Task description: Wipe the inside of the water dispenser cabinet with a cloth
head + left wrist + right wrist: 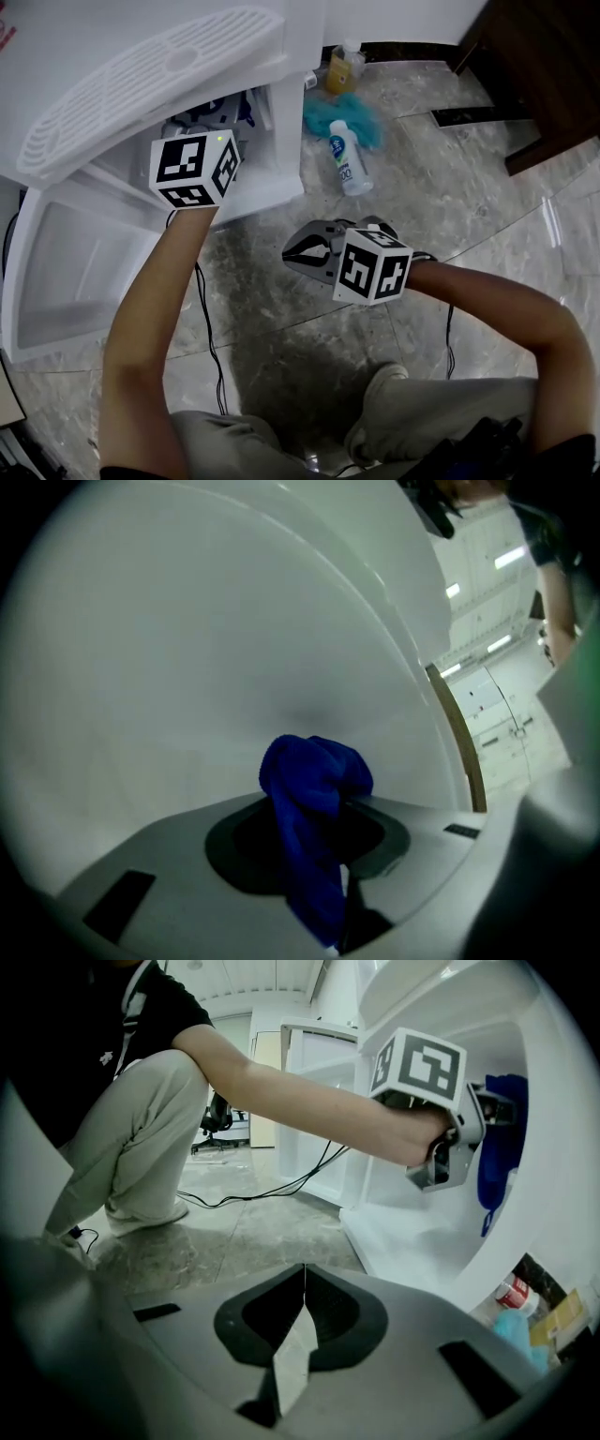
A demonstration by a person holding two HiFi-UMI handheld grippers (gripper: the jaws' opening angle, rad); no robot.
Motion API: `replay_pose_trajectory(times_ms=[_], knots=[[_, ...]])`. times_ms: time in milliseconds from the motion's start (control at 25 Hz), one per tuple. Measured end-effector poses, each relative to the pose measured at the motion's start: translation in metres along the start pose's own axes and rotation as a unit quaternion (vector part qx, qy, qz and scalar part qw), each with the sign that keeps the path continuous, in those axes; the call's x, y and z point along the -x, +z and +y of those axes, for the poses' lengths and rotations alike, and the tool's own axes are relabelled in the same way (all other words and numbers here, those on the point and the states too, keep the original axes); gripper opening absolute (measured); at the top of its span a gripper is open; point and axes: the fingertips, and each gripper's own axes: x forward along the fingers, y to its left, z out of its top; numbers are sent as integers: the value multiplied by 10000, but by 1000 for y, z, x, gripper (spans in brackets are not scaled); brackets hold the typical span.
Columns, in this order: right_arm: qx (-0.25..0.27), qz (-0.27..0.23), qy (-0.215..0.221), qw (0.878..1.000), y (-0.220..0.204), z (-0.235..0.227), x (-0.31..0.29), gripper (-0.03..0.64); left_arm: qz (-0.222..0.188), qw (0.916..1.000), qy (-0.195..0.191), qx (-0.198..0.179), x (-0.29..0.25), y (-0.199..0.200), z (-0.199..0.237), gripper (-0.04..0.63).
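A blue cloth (pixel 314 794) is bunched between the jaws of my left gripper (pixel 323 803), which is shut on it. In the left gripper view it is held up close to the white inner wall (pixel 206 639) of the water dispenser cabinet. In the head view only the left gripper's marker cube (pixel 194 169) shows, at the cabinet opening (pixel 220 117). The right gripper view shows the left gripper (pixel 487 1110) inside the cabinet with the cloth (pixel 502 1143) hanging from it. My right gripper (pixel 292 251) hovers over the floor in front of the cabinet, shut (pixel 302 1283) and holding nothing.
The cabinet door (pixel 75 262) stands open at the left. On the marble floor to the right of the dispenser lie a white bottle (pixel 347 159), a teal cloth (pixel 361 122) and a yellow bottle (pixel 339 70). A black cable (pixel 211 328) runs across the floor. The person crouches.
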Motion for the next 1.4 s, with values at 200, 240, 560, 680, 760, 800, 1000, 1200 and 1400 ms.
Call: replay_pose_trajectory(times_ms=[200,240,560,680,760,800,1000,1200,1400], knots=[[-9,43,18,10000,-6,0,2,-2,-304,9989,222,264,-3,23,3,118],[-18,42,8,10000,-7,0,2,-2,-327,9988,250,264,-5,23,3,118],[-62,86,40,9999,-12,3,2,-2,-83,9982,598,-60,-37,14,30,118],[-72,86,38,9999,-12,3,2,-2,-187,9970,747,-6,-39,16,34,117],[-75,114,34,9999,-13,3,2,-2,-176,9968,778,14,-36,16,32,117],[-79,129,29,9999,-14,3,2,-2,-179,9969,761,43,-32,15,29,117],[-47,162,67,9998,-13,2,-1,-2,-169,9980,581,154,-14,14,12,118],[-27,173,106,9998,-12,5,-6,-2,72,9970,656,397,-35,9,30,117],[-18,348,29,9994,-20,2,-4,-2,146,9971,623,407,-39,11,35,117]])
